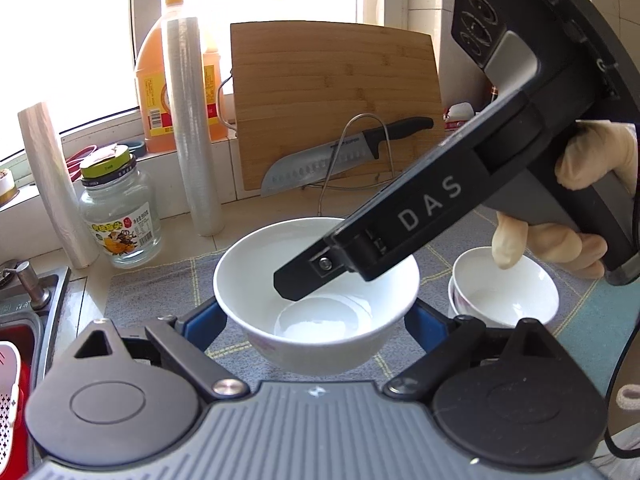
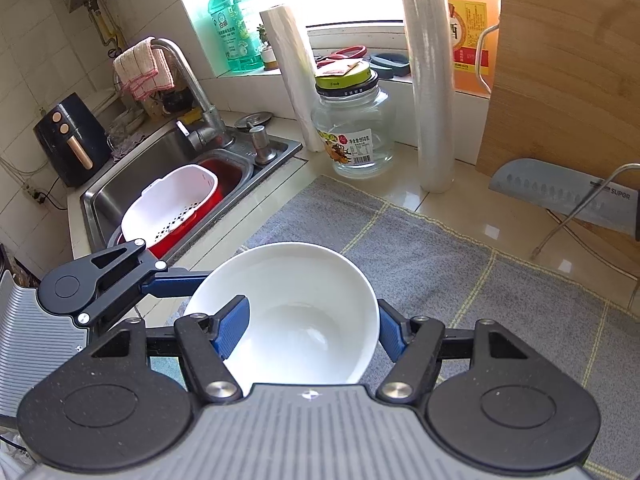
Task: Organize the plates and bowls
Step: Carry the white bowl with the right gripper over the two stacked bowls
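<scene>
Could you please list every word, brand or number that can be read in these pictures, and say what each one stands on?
"DAS": on the arm of the right gripper.
"SUPOR": on the knife blade.
"950" with unreadable characters: on the glass jar label.
Chinese print on the orange oil bottle, the green soap bottle and the rest of the jar label: too small or blurred to read.

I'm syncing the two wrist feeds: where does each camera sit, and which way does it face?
Left wrist: on the left gripper, looking forward and down over the white bowl between its fingers toward the cutting board; the right gripper and the gloved hand holding it show.
Right wrist: on the right gripper, looking down at the bowl and toward the sink; the left gripper shows at left.
Shared: the bowl, glass jar, knife, both grippers.
</scene>
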A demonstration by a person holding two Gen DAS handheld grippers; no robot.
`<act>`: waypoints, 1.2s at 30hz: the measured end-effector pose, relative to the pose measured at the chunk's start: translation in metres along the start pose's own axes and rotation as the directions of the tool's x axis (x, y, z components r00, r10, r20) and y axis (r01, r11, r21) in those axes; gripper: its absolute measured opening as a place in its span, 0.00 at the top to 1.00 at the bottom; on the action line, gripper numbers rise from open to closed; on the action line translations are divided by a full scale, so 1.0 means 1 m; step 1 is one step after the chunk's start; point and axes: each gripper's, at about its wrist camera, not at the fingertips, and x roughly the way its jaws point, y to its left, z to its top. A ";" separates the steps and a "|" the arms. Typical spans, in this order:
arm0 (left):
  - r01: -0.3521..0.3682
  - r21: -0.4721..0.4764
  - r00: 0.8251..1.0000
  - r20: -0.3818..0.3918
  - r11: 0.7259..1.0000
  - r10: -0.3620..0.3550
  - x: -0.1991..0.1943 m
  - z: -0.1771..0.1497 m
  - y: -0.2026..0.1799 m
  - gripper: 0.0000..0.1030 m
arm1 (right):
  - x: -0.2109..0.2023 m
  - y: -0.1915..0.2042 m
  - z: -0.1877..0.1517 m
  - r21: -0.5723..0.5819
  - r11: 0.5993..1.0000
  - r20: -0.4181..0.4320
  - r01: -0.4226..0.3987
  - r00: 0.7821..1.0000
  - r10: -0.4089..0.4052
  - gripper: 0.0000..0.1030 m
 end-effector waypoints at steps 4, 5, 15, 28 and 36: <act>0.025 0.016 1.000 0.003 1.000 -0.025 0.000 0.003 -0.013 0.08 | -0.013 -0.005 -0.010 0.007 1.000 0.005 0.018 1.000 -0.018 0.30; 0.031 0.021 0.999 0.007 0.999 -0.031 0.000 0.004 -0.016 0.08 | -0.017 -0.006 -0.013 0.007 1.000 0.008 0.026 1.000 -0.026 0.30; 0.102 0.089 0.994 0.020 0.991 -0.104 0.005 0.014 -0.047 0.08 | -0.054 -0.024 -0.036 0.061 0.995 0.051 0.085 0.995 -0.088 0.30; 0.219 0.179 0.975 -0.001 0.959 -0.223 0.020 0.025 -0.086 0.08 | -0.094 -0.045 -0.070 0.163 0.971 0.087 0.176 0.978 -0.192 0.30; 0.283 0.210 0.958 -0.022 0.936 -0.285 0.031 0.028 -0.105 0.08 | -0.110 -0.057 -0.091 0.225 0.950 0.085 0.218 0.967 -0.242 0.30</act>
